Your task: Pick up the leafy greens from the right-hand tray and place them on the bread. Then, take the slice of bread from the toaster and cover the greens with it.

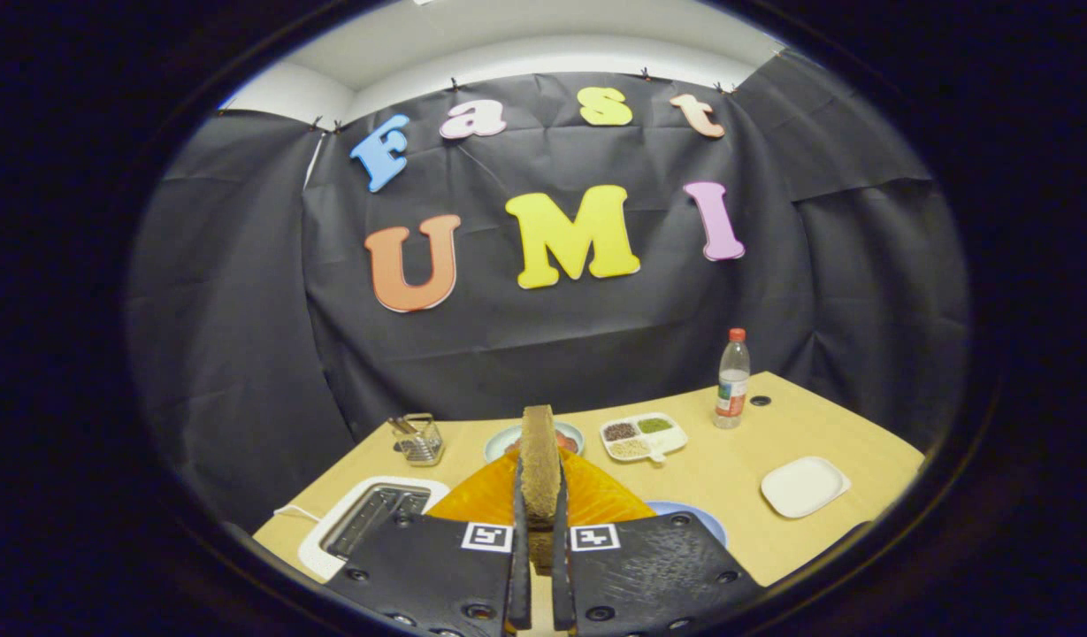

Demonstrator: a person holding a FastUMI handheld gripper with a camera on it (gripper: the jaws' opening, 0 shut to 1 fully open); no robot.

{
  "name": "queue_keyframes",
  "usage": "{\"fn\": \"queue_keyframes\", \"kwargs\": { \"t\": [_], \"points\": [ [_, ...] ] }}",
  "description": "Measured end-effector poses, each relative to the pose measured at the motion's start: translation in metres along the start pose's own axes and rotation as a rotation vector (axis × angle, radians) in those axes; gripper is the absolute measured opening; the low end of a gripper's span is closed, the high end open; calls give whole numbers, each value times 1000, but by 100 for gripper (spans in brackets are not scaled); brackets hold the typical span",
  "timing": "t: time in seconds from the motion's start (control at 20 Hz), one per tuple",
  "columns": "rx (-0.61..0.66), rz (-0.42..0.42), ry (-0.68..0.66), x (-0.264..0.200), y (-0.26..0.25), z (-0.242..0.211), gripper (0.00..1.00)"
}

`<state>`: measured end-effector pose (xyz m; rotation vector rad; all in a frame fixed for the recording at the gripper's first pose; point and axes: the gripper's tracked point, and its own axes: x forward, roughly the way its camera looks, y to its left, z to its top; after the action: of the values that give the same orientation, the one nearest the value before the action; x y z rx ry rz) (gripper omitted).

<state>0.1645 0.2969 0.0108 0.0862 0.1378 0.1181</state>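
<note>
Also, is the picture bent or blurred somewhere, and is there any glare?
Gripper view: fisheye bending curves the table edge and the wall; the bread slice clamped upright in the jaws of the gripper looks sharp; the bottle is small but clear; lighting is even, with only a soft sheen on the toaster.

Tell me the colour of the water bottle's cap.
Red; the bottle stands beyond the gripper, best seen in the gripper view.

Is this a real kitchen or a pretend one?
Probably a pretend one: a booth with a black cloth wall behind a wooden table set with a toaster and water bottle. The gripper holds a bread slice.
</note>
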Motion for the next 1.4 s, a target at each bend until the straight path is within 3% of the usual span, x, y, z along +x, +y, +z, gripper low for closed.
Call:
{"fn": "queue_keyframes", "kwargs": {
  "t": [0.4,0.7,1.05,1.4],
  "points": [
    [45,-30,83,44,-42,-66,9],
    [238,18,148,59,-51,-101,9],
    [210,-7,174,61,-83,-118,10],
    [201,-11,206,61,-108,-132,31]
  ]
}}
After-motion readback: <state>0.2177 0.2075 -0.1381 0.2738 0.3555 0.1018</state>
